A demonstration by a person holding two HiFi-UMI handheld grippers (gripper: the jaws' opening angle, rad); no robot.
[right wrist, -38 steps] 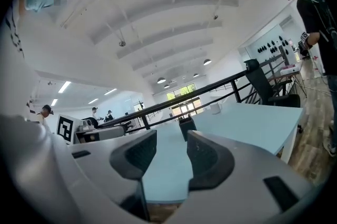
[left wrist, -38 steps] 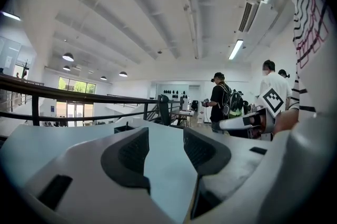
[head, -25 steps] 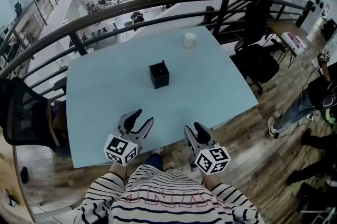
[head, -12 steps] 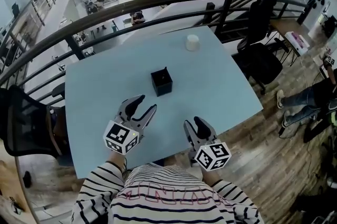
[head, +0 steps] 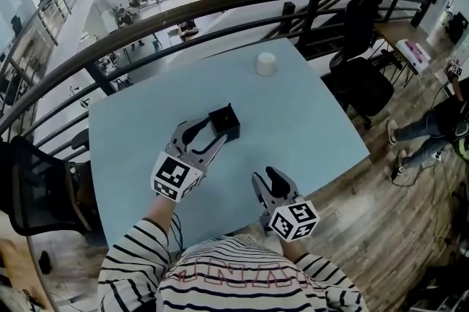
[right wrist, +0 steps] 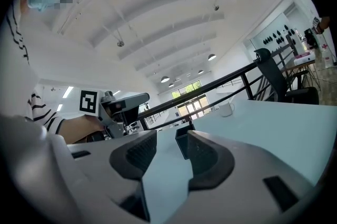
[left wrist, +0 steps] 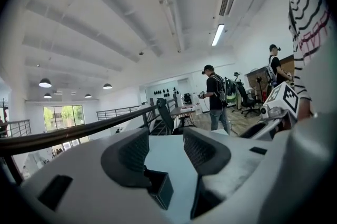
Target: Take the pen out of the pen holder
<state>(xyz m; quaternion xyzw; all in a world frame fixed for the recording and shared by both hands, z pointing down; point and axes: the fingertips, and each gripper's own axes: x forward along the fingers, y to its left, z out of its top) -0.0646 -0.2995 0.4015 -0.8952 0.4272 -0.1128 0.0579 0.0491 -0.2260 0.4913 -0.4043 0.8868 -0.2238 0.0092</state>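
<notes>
The pen holder (head: 226, 122) is a small black open-topped cube standing mid-table; I cannot make out a pen in it. My left gripper (head: 210, 135) is open just left of and in front of the holder, its far fingertip close to the holder's left side. In the left gripper view the pen holder (left wrist: 159, 187) sits low between the jaws, partly hidden by the left jaw, and the left gripper (left wrist: 166, 150) holds nothing. My right gripper (head: 264, 177) is open near the table's front edge. From the right gripper (right wrist: 172, 153) the pen holder (right wrist: 182, 141) shows farther off.
A white cup (head: 265, 64) stands at the far side of the pale blue table (head: 315, 120). A dark railing (head: 242, 6) runs behind the table. A black office chair (head: 363, 83) stands to the right and another (head: 37, 186) to the left. People stand on the wooden floor at right.
My left gripper has moved forward across the table, up to the pen holder's left side. The right gripper has stayed near the front edge.
</notes>
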